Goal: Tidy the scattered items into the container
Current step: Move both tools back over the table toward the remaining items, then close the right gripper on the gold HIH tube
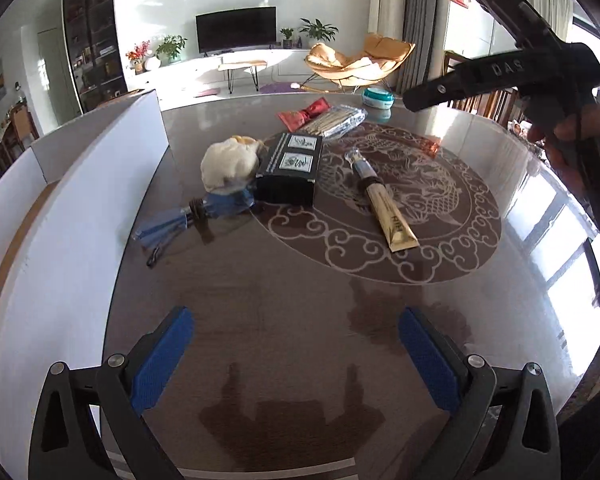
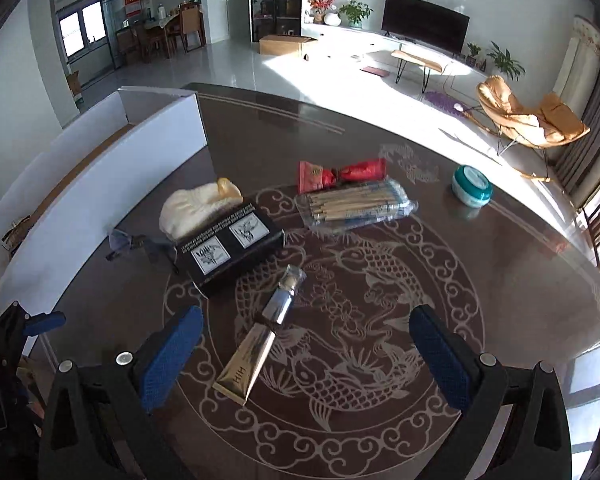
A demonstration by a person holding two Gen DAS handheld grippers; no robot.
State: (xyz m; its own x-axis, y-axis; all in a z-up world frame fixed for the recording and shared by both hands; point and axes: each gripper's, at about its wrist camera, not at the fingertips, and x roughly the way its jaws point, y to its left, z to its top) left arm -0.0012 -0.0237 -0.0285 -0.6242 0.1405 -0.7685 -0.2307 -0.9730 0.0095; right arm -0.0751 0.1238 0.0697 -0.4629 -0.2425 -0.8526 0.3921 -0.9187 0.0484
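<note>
Gold tube (image 2: 256, 344) between parted right fingers (image 2: 172, 354)

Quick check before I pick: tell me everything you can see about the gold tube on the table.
The gold tube is a slim squeeze tube, metallic-looking, with a flat crimped end bearing dark lettering, a dark band at its middle, a shiny silver cap section and a small knob tip. It lies flat on the table, on the fish pattern, apart from the black box. Nothing grips it.

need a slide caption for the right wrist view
Open right gripper above a gold tube on the fish-patterned table.
</note>
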